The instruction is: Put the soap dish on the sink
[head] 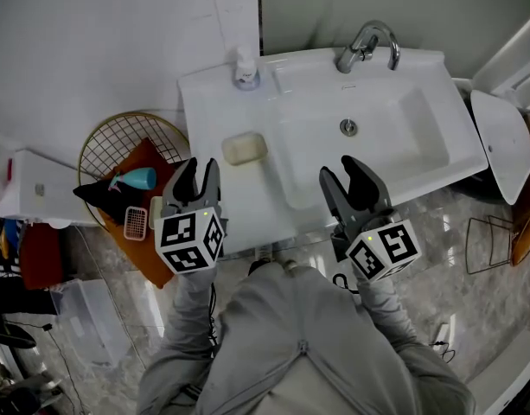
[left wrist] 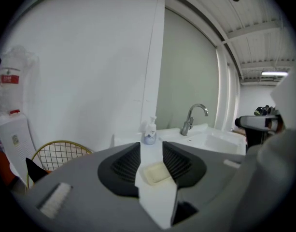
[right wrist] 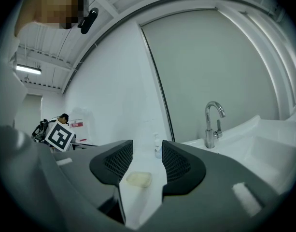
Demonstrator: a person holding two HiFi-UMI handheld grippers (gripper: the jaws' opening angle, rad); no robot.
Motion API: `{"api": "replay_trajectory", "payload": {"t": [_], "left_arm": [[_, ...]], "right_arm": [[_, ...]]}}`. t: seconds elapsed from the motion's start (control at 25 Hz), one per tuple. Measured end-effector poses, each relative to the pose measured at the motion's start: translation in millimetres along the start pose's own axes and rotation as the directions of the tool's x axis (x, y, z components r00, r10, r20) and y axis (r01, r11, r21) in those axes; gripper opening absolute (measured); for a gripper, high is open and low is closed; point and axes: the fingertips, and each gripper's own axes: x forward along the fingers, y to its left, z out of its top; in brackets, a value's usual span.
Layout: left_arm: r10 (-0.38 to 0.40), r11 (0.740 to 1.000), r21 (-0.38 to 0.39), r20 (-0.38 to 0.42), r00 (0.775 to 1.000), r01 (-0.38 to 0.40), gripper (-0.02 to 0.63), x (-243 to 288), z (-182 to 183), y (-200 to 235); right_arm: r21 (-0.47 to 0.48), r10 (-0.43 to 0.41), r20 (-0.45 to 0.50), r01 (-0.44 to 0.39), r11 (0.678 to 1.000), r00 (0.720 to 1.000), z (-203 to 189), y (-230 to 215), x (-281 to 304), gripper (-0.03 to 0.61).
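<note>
Head view: soap dish (head: 245,149) lies on sink (head: 204,102) ledge, left of basin; wire basket (head: 118,124) holds teal bottle (head: 137,179). Left gripper view: left gripper (left wrist: 151,151) jaws spread, gripping nothing. Right gripper view: right gripper (right wrist: 147,149) likewise

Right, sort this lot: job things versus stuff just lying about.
Job: soap dish, sink, left gripper, right gripper.
Lying about: pump bottle, tap, wire basket, blue sprayer.
</note>
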Motion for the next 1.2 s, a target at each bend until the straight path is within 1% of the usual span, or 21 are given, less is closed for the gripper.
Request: {"api": "replay_trajectory", "payload": {"t": [0.16,0.32,0.52,0.68,0.92,1.2], "left_arm": [[0.006,1.0,0.014,0.038,0.999,-0.006,0.199,-21,5,-4],[0.018,0.998,0.054,0.076,0.997,-0.022,0.199,-42,10,-7],[0.046,0.993,0.107,0.1,0.994,-0.057,0.199,-62,10,-5],[0.046,0.993,0.099,0.127,0.991,-0.059,0.199,-73,11,-9],[0.067,0.988,0.13,0.149,0.987,-0.086,0.199,-88,8,-17],[0.066,0.988,0.128,0.164,0.984,-0.088,0.199,-100,7,-29]], "right_arm": [[-0.002,0.011,0.004,-0.011,1.0,1.0,1,5,-2,0.187],[-0.004,0.019,0.009,-0.019,1.0,1.0,3,7,-4,0.187],[-0.006,0.031,0.011,-0.031,1.0,0.999,2,10,-5,0.187],[-0.005,0.042,0.015,-0.042,0.999,0.999,2,12,-6,0.187],[-0.008,0.056,0.008,-0.056,0.998,0.998,2,17,-9,0.187],[-0.009,0.075,0.009,-0.075,0.997,0.997,-1,20,-12,0.187]]}}
